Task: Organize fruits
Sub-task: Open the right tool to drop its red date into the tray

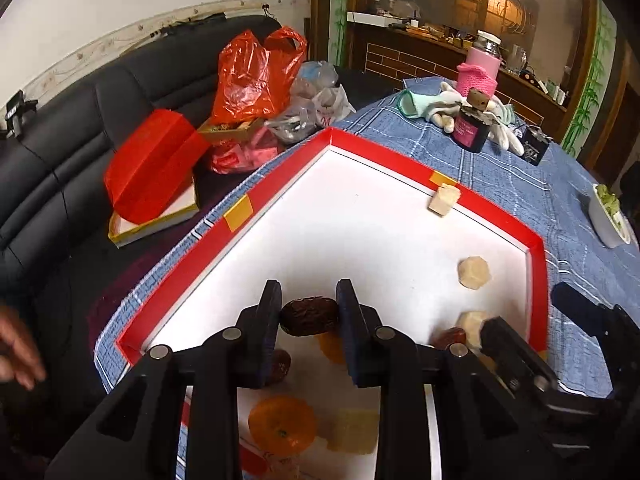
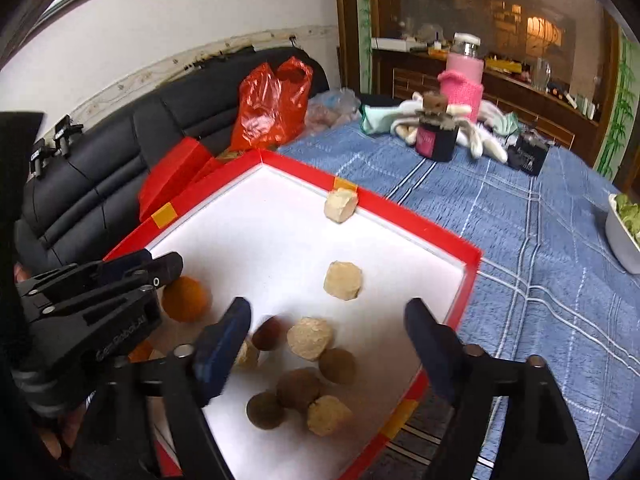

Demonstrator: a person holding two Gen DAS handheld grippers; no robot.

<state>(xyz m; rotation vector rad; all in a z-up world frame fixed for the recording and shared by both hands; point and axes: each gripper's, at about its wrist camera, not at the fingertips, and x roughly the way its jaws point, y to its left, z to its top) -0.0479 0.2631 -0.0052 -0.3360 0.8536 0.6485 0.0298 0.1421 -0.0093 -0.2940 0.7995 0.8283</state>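
Note:
A red-rimmed white tray [image 1: 280, 176] [image 2: 464, 292] lies on the blue checked tablecloth. My left gripper [image 1: 309, 312] is shut on a dark brown date [image 1: 309, 317] and holds it above the tray floor. Under it lie an orange tangerine [image 1: 282, 424], another date [image 1: 282, 364] and pale peeled pieces [image 1: 354, 430]. My right gripper [image 2: 328, 332] is open and empty over the tray's near right part, above several brown round fruits [image 2: 298, 390] and pale pieces [image 2: 310, 338]. More pale pieces [image 2: 343, 280] [image 2: 340, 205] lie farther in. A tangerine [image 2: 186, 298] sits by the left gripper.
A dark jar [image 1: 472, 130] [image 2: 436, 140], a pink-sleeved bottle [image 1: 482, 68], gloves and a black box [image 2: 530, 156] stand at the table's far end. A white dish of greens [image 1: 610, 216] [image 2: 624, 236] sits at the right. A black sofa with red bags [image 1: 248, 76] is to the left.

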